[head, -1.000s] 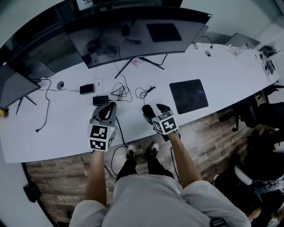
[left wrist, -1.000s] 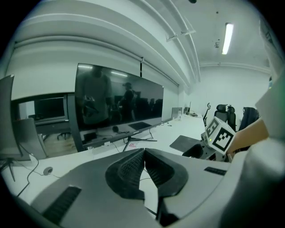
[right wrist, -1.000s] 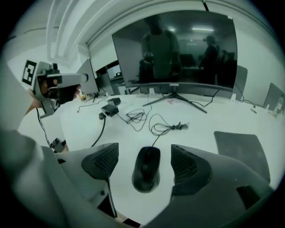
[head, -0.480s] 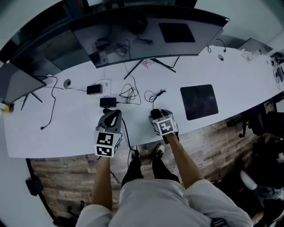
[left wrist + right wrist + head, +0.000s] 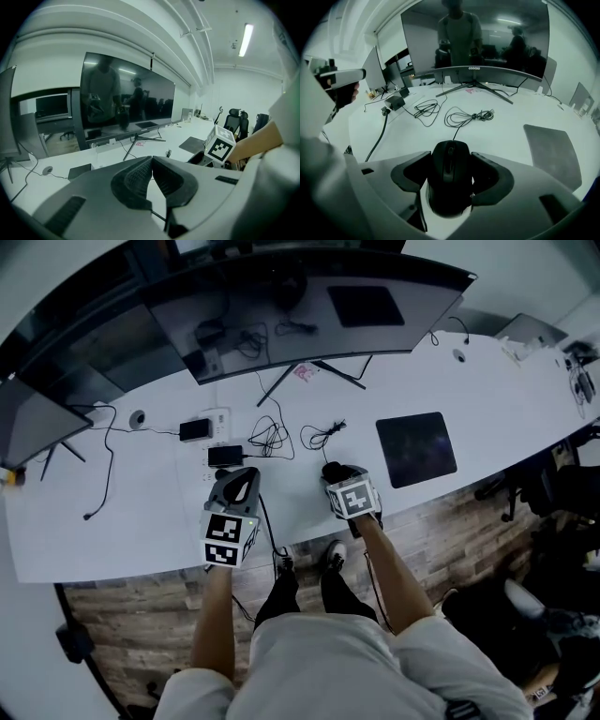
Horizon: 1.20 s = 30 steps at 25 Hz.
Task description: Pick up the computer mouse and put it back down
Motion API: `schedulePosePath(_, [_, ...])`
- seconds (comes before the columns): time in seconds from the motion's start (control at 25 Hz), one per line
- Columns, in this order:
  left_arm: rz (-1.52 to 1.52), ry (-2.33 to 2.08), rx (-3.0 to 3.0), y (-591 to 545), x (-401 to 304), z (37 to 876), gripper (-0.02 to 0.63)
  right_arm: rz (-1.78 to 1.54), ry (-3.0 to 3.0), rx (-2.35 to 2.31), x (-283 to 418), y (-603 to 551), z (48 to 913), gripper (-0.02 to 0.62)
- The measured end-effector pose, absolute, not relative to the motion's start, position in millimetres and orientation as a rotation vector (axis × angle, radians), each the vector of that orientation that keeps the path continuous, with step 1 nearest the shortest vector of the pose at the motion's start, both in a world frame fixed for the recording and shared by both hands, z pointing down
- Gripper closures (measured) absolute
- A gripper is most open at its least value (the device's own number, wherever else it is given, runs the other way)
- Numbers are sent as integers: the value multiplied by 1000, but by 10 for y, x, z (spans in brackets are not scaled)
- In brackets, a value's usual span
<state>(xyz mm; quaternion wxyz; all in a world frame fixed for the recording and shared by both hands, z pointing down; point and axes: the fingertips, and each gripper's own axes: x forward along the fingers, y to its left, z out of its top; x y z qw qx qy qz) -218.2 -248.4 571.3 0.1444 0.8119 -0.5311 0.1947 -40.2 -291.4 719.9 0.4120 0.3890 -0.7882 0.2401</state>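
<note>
The white desk (image 5: 487,381) arcs across the upper half of the head view, with the curved monitor (image 5: 309,306) along its far edge. The dark mouse pad (image 5: 415,448) lies right of centre with nothing on it. None of these has shifted on the desk itself; only the framing wobbles a little.

What has changed sits at the near desk edge, just below centre. The right gripper (image 5: 339,472) has come down onto the desk, and its jaws, spread wide a second ago, have just been closing. In the right gripper view they now bracket the computer mouse (image 5: 451,173), and both pads look to be pressing on its flanks. We judge that the grip is made, or all but made. The mouse still rests on the white surface at the lower centre of that view, left of the pad and not on it. Its cord runs up to a loose coil of cable (image 5: 468,116).

The left gripper (image 5: 151,161) hangs beside it, left of centre — its jaws meet at the tips, with nothing between them.

For the task, we take this as the reach done and the lift next — the putting down is all still to come.
</note>
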Motion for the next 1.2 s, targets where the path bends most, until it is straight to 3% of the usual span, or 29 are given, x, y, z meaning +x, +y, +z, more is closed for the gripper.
schedulePosePath(0.36, [487,-1481,2469,-2718,-2075,5294,588,495,-2096,1170,-229,-3253,6146,318])
schedulePosePath(0.76, [341,-1326,2663,-3086,-1385,4676,588,408,-2208,1312,411,-3304,4943,318])
schedulePosePath(1.2, [432,-1219,2710,-3531,-212,4796,588,501,-2161,1344,1596,-3725,5294,318])
